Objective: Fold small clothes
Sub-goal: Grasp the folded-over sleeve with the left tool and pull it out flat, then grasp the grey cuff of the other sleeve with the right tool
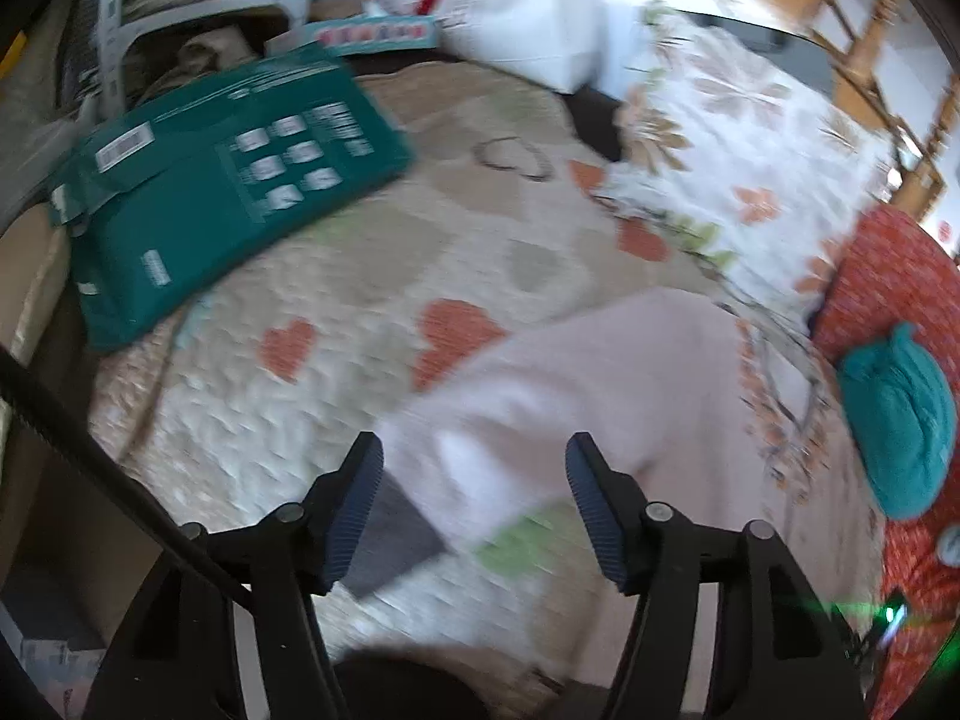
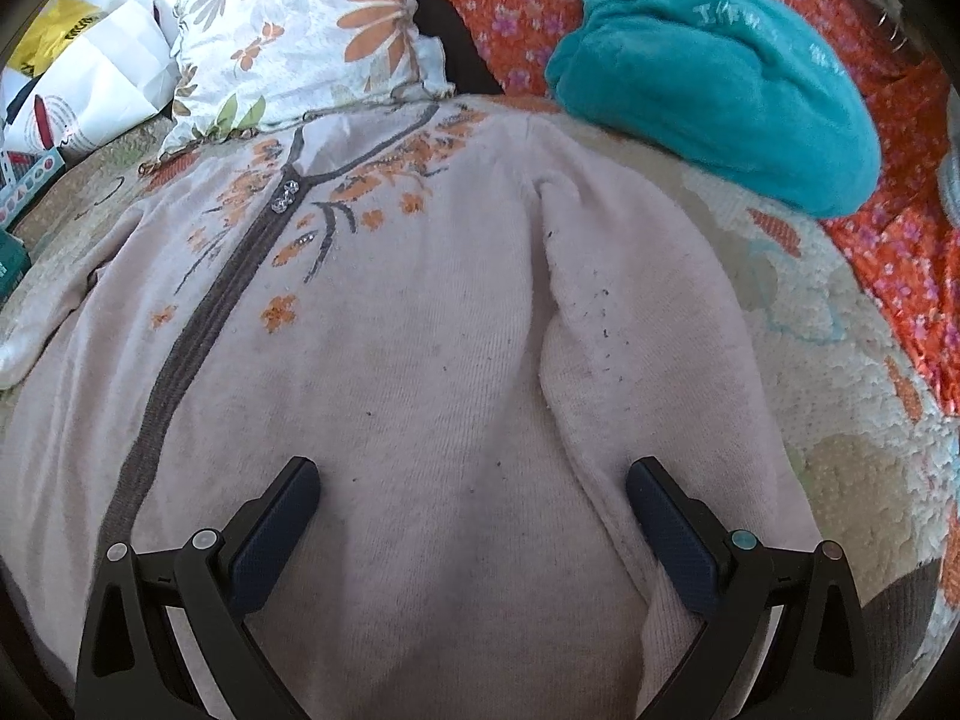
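Observation:
A pale pink cardigan (image 2: 420,360) with a grey front band and orange embroidered flowers lies spread on a heart-patterned quilt (image 1: 360,276). One sleeve (image 2: 648,330) lies along the body at the right. My right gripper (image 2: 474,471) hovers open just over the lower body of the cardigan, with nothing pinched. In the left wrist view a pink sleeve (image 1: 588,384) with a grey cuff (image 1: 390,534) lies across the quilt. My left gripper (image 1: 474,450) stands open above the sleeve, its pads apart from the cloth. That view is blurred.
A green cardboard box (image 1: 228,192) lies on the quilt at the far left. A floral pillow (image 1: 720,150) and a white bag (image 1: 528,0) sit at the back. A teal bundle of cloth (image 2: 720,90) rests on a red flowered cover (image 2: 888,252) at the right.

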`<state>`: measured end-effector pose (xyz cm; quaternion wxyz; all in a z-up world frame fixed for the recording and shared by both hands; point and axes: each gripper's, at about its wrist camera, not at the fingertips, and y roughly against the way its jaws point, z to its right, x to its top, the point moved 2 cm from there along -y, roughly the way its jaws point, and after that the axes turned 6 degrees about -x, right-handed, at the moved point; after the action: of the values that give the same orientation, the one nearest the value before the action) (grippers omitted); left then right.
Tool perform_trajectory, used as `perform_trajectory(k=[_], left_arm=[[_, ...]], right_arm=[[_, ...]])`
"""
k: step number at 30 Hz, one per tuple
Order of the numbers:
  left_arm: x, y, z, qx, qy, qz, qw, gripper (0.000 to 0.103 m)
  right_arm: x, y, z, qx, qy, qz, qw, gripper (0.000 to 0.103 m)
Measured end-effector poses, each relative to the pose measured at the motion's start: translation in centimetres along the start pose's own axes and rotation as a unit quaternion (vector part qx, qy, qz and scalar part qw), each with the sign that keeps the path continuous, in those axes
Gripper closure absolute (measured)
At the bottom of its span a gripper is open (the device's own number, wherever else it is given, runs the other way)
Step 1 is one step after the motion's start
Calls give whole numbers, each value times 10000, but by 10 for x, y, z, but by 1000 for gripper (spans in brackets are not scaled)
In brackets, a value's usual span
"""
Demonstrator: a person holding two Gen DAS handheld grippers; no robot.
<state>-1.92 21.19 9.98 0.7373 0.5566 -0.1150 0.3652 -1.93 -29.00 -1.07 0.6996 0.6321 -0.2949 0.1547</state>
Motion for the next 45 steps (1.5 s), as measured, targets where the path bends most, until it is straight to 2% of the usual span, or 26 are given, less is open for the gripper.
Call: perform_trajectory(k=[4,6,9,12,14,18,21,25,27,28,29,31,32,34,36,38,40,42,45], left_arm=[[-23,7,41,-324,-265,-21,9991,33],[-35,9,57,-481,-317,-89,9983,33],[-52,10,81,-637,-477,-207,9966,33],[-66,11,98,-699,-659,-288,9950,33],[-73,12,105,-725,-703,-336,9943,33],[-86,13,115,-743,-829,-412,9929,32],[-92,13,119,-754,-867,-464,9923,31],[-98,15,122,-813,-863,-494,9917,31],[-100,17,124,-874,-880,-494,9910,31],[-100,18,125,-894,-905,-492,9907,31],[-102,19,126,-912,-935,-485,9902,30],[-106,17,125,-912,-968,-478,9900,28],[-108,15,124,-909,-977,-505,9898,28],[-113,7,124,-926,-963,-640,9890,28],[-120,-2,125,-954,-915,-794,9880,28],[-127,-7,130,-1018,-937,-908,9862,28],[-133,-8,137,-1057,-1050,-957,9842,28],[-139,-8,144,-1083,-1221,-995,9816,28],[-144,-8,151,-1071,-1320,-1039,9800,28]], right_arm=[[3,5,14,486,-503,-143,9974,0],[2,9,17,577,-645,-279,9959,0],[1,10,10,391,-416,-357,9977,0],[-5,6,-6,-96,154,-330,9993,0],[-10,7,-12,-304,279,-216,9989,0],[-10,6,-9,-338,57,-148,9993,0],[-13,7,-6,-298,-122,96,9994,0],[-5,4,-9,-295,-26,-183,9994,0],[-1,6,-5,-167,-14,-407,9990,8],[1,14,3,-56,-122,-480,9988,26],[6,28,18,271,-378,-504,9976,36],[12,62,57,816,-919,-319,9919,36],[13,75,73,836,-1054,-197,9907,36],[14,106,122,596,-1303,54,9897,35],[10,119,159,358,-1381,42,9898,35],[0,123,192,-101,-1324,-136,9910,35],[-13,118,207,-238,-1280,-387,9907,35],[-30,110,213,-9,-1241,-672,9900,35],[-52,91,202,439,-1147,-1051,9868,33]])
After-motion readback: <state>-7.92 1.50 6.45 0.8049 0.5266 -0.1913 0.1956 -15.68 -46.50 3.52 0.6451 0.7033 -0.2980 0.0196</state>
